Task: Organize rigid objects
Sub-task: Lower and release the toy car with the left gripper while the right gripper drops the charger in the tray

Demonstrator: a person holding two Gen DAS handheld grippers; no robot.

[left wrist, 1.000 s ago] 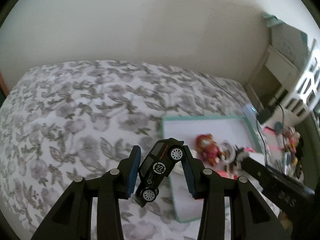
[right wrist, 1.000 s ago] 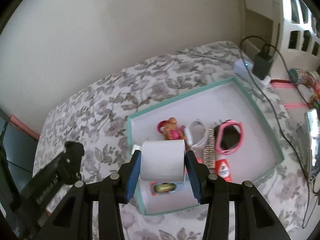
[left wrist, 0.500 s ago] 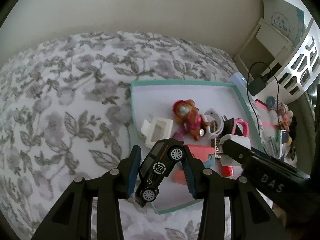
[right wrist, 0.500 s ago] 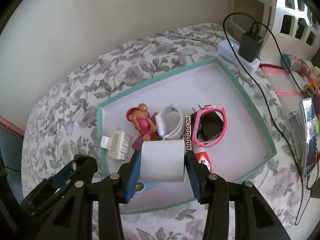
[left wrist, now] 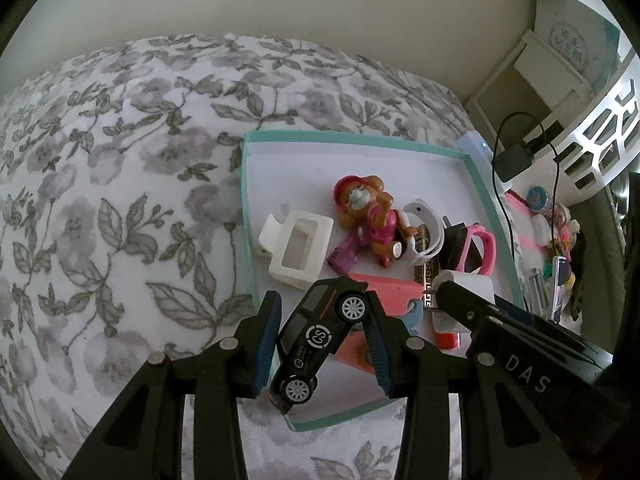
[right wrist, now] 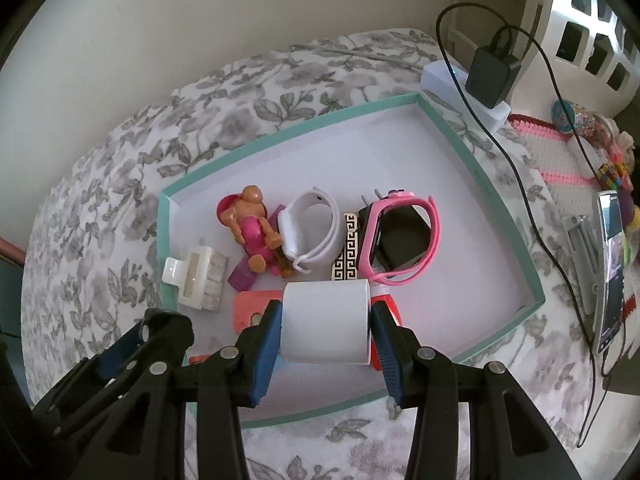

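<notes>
Left gripper (left wrist: 322, 336) | clamps toy car (left wrist: 318, 334) | above tray (left wrist: 360, 136)

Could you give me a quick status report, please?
Left gripper shut on black toy car. Right gripper shut on white block. Both over teal-rimmed tray, crowded below.

floral bedspread (left wrist: 120, 200), black charger (right wrist: 490, 76) (plugged in)

Coral block (left wrist: 384, 292): near part hidden behind black toy car (left wrist: 316, 336) and left gripper (left wrist: 323, 338) pads. Red item (right wrist: 384, 308): mostly hidden behind white block (right wrist: 325, 322) in right gripper (right wrist: 326, 330). Patterned strip (right wrist: 347, 256): ends covered. Clutter far right (left wrist: 556, 236): too small to identify. Phone (right wrist: 612, 264): screen content illegible.
</notes>
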